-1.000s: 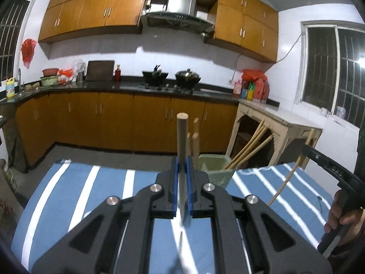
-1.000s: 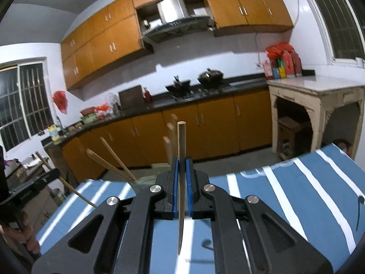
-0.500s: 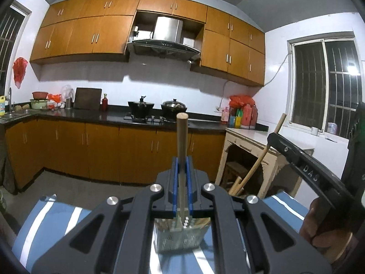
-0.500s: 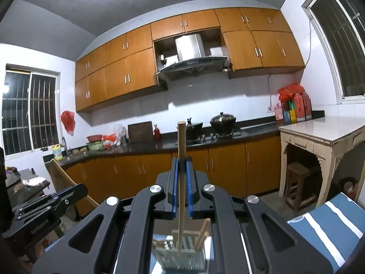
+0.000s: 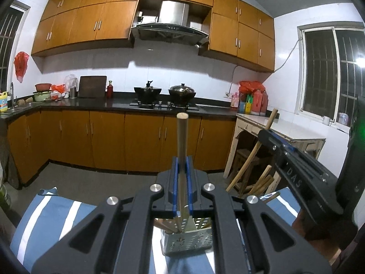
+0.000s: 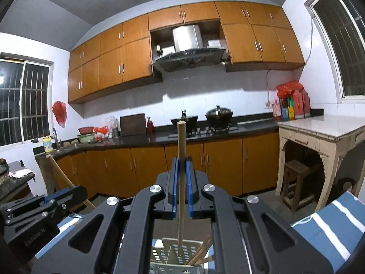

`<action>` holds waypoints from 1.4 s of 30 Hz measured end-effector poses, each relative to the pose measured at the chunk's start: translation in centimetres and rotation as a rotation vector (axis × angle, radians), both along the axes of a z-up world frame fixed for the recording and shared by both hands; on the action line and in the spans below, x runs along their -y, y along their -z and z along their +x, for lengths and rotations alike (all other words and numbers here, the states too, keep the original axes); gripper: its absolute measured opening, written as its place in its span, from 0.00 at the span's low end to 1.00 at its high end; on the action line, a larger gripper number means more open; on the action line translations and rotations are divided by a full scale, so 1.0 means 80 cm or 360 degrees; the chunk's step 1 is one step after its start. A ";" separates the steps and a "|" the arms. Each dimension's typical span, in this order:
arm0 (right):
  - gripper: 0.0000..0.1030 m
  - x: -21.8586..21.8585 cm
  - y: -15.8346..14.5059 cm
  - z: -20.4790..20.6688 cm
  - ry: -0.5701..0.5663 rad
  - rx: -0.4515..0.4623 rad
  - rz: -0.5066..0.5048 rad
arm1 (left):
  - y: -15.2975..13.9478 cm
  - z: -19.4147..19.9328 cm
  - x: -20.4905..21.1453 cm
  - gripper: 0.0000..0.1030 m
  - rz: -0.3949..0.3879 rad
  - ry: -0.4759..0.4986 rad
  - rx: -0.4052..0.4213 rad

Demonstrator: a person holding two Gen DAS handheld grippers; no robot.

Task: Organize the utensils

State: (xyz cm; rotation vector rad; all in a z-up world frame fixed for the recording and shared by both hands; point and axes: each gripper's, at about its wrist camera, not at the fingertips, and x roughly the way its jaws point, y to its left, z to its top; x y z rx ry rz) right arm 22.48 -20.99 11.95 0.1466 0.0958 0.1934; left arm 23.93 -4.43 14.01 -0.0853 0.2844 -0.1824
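Observation:
My left gripper (image 5: 182,159) is shut on a wooden chopstick (image 5: 182,137) that stands upright, its lower tip inside a pale green perforated utensil holder (image 5: 187,243) on the blue striped cloth. My right gripper (image 6: 182,159) is shut on another wooden chopstick (image 6: 181,150), also upright, its tip down in the same holder (image 6: 175,254). Other chopsticks (image 6: 202,252) lean in the holder. The right gripper shows in the left wrist view (image 5: 296,166), and the left gripper shows at the left of the right wrist view (image 6: 41,205).
The table carries a blue cloth with white stripes (image 5: 57,214). Beyond are kitchen cabinets, a stove with pots (image 5: 164,91), and a pale side table (image 6: 324,134) with a stool under it.
Both grippers have come closer above the holder and lowered. Each chopstick tip now sits deeper in the holder, which shows larger below the jaws.

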 end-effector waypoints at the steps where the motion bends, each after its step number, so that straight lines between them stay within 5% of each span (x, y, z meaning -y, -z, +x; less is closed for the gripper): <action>1: 0.07 0.001 0.002 0.002 0.0002 -0.0013 0.0005 | 0.002 0.003 -0.001 0.08 -0.0001 0.0001 -0.0004; 16: 0.08 0.002 0.014 0.010 -0.0014 -0.0131 0.0019 | 0.016 0.018 -0.005 0.08 0.0006 -0.0005 -0.0066; 18: 0.14 0.002 0.013 0.009 -0.0039 -0.0147 0.0011 | 0.016 0.020 -0.009 0.10 -0.0009 -0.0010 -0.0082; 20: 0.40 0.002 0.013 0.003 -0.0035 -0.0137 0.0003 | 0.015 0.019 -0.011 0.18 -0.0019 -0.0015 -0.0091; 33: 0.48 0.024 -0.006 -0.052 -0.0022 -0.0077 0.0016 | -0.009 -0.041 -0.037 0.39 -0.0081 -0.0057 -0.0011; 42: 0.70 0.028 0.011 -0.120 -0.0081 -0.0112 0.0010 | 0.007 -0.115 -0.059 0.58 -0.0044 -0.0097 -0.0020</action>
